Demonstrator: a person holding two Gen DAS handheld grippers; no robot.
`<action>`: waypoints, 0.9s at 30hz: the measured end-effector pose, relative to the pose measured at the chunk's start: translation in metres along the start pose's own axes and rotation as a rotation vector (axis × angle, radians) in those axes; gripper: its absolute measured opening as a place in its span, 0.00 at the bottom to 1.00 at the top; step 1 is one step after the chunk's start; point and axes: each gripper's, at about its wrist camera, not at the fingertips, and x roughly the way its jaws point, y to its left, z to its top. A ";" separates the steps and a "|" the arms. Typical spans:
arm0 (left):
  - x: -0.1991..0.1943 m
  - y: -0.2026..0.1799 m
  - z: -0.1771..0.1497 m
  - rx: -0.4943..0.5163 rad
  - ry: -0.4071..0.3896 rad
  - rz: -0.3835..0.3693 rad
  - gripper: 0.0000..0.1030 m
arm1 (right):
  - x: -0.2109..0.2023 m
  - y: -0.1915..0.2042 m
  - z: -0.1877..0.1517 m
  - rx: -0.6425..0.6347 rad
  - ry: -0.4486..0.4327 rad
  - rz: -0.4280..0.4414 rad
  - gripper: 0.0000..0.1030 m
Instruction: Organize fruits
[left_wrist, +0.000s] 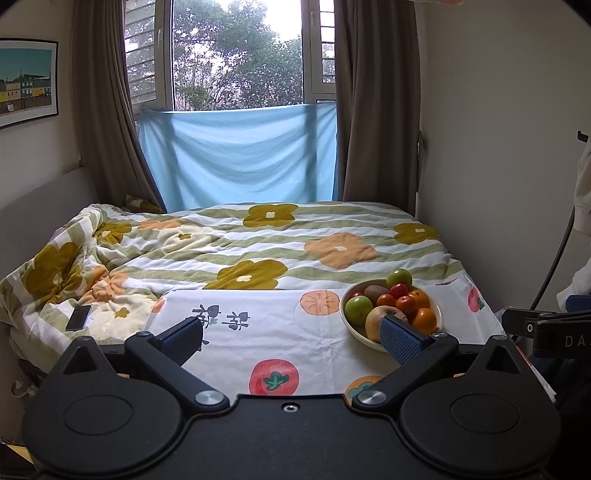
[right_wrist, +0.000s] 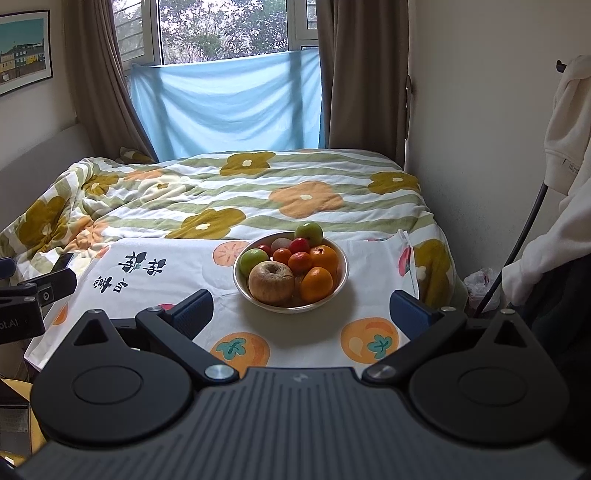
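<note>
A pale bowl (right_wrist: 341, 275) heaped with fruit stands on a white cloth printed with persimmons (right_wrist: 177, 254). It holds a brownish apple (right_wrist: 270, 280), oranges (right_wrist: 316, 283), green apples (right_wrist: 253, 260) and small red fruits (right_wrist: 299, 244). My right gripper (right_wrist: 301, 306) is open just in front of the bowl, nothing between its fingers. In the left wrist view the bowl (left_wrist: 354, 329) lies to the right, partly behind the right finger (left_wrist: 400, 339). My left gripper (left_wrist: 295, 334) is open over the bare cloth (left_wrist: 266, 332), left of the bowl.
The cloth lies on a bed with a flowered quilt (left_wrist: 258, 240). A dark phone (left_wrist: 78, 317) rests on the quilt at left. A wall, a hanging white garment (right_wrist: 569, 122) and a black cable (right_wrist: 524, 236) stand close on the right. Curtains and a window are behind.
</note>
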 end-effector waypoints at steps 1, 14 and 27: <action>0.000 0.000 0.000 -0.001 0.001 -0.001 1.00 | 0.000 0.000 0.000 0.000 0.002 0.000 1.00; -0.003 0.006 -0.001 -0.018 0.005 -0.001 1.00 | 0.003 0.001 -0.002 -0.004 0.015 0.003 1.00; 0.003 0.016 -0.008 -0.017 0.016 0.027 1.00 | 0.008 0.010 -0.005 0.000 0.025 0.013 1.00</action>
